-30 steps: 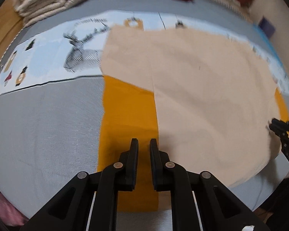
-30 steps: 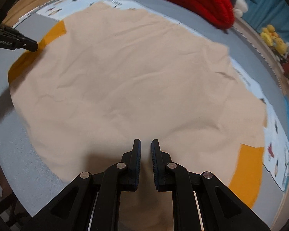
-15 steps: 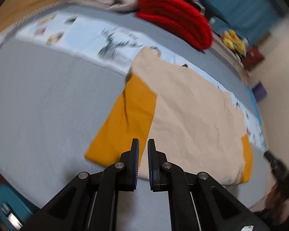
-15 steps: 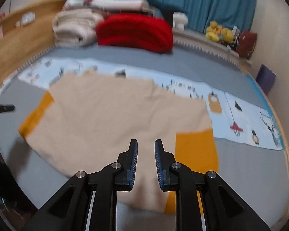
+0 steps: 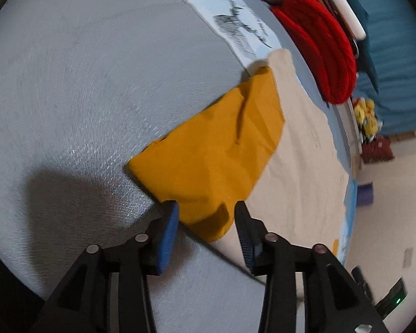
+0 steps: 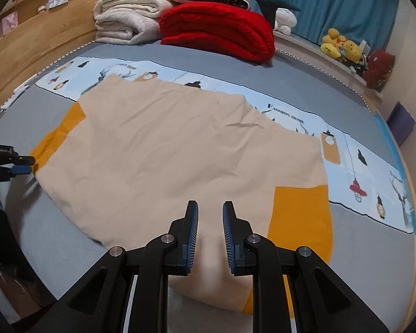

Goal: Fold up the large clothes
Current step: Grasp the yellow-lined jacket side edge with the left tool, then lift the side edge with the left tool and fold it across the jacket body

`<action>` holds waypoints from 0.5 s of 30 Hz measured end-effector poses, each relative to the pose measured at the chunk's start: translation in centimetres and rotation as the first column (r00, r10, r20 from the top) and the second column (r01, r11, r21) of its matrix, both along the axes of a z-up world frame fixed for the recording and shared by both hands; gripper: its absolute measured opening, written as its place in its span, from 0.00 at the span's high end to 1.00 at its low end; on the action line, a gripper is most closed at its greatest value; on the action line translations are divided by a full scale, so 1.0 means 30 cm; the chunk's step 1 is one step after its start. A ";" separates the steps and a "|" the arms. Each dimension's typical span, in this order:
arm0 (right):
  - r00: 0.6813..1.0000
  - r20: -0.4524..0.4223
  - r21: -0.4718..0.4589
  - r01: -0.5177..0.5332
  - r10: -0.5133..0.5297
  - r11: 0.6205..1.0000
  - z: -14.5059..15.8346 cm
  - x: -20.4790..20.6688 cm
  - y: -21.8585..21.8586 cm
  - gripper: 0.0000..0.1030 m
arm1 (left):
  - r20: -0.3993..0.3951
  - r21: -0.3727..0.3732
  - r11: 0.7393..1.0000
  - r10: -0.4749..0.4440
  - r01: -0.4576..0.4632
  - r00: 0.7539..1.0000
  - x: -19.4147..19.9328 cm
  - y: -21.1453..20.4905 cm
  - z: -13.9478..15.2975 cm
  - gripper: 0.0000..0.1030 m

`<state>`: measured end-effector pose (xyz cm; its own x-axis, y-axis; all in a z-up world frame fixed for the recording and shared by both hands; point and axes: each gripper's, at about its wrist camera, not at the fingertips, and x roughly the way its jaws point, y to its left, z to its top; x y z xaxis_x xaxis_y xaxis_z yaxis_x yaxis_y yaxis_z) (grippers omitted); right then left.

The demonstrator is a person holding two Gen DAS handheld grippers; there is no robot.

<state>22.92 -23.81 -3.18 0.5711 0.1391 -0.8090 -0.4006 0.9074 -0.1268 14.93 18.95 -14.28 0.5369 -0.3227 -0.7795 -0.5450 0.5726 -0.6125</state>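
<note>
A large beige garment (image 6: pixel 180 149) with orange sleeves lies flat on a grey bed. In the left wrist view my left gripper (image 5: pixel 206 216) is open, its jaws either side of the end of the left orange sleeve (image 5: pixel 219 149). That gripper also shows at the left edge of the right wrist view (image 6: pixel 22 166), at the sleeve end. My right gripper (image 6: pixel 210 222) is open and empty above the garment's near hem, left of the right orange sleeve (image 6: pixel 299 222).
A red blanket (image 6: pixel 222 33) and folded white blankets (image 6: pixel 124 22) are stacked at the bed's far side. A light blue printed strip (image 6: pixel 346 149) crosses the bed (image 6: pixel 263 75) under the garment. Stuffed toys (image 6: pixel 341 47) sit on a ledge by blue curtains.
Both grippers have opened. My left gripper has swung left to the end of the left sleeve. My right gripper has pulled back and risen to the near hem.
</note>
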 end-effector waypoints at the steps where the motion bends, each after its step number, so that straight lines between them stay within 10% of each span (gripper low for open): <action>1: 1.000 0.000 0.002 -0.004 0.004 1.000 0.002 0.002 0.001 0.81 | -0.004 -0.017 1.000 0.019 -0.019 1.000 -0.003 0.003 -0.018 0.62; 15: 1.000 -0.013 0.021 -0.023 0.024 1.000 0.004 0.032 0.018 0.81 | 0.090 -0.045 0.994 0.100 -0.096 0.991 0.034 -0.003 -0.081 0.62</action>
